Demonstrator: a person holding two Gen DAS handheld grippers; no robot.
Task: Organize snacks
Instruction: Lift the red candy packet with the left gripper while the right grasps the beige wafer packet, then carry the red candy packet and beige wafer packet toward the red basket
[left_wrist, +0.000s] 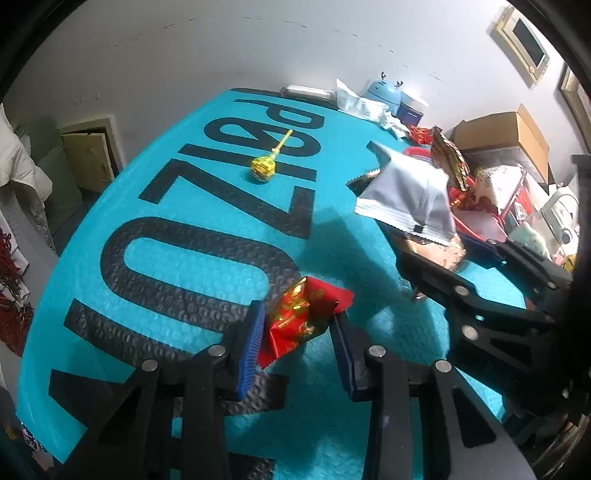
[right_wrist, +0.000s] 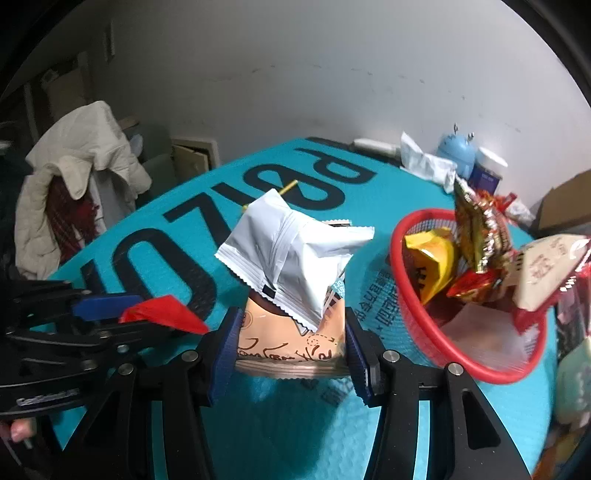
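Note:
My left gripper (left_wrist: 297, 332) is shut on a red and gold candy wrapper (left_wrist: 301, 319), held above the teal mat (left_wrist: 184, 258); it also shows at the left of the right wrist view (right_wrist: 162, 314). My right gripper (right_wrist: 291, 343) is shut on a white and tan snack packet (right_wrist: 291, 266), held just left of the red mesh basket (right_wrist: 417, 328). That basket holds several snack packs. A yellow lollipop (left_wrist: 264, 168) lies on the mat farther back. The packet also shows in the left wrist view (left_wrist: 406, 195).
At the mat's far edge stand a blue gadget (right_wrist: 456, 151), crumpled white paper (right_wrist: 424, 162) and a jar (right_wrist: 487, 170). A cardboard box (left_wrist: 506, 136) and clutter sit to the right. A white jacket (right_wrist: 85, 173) hangs at the left.

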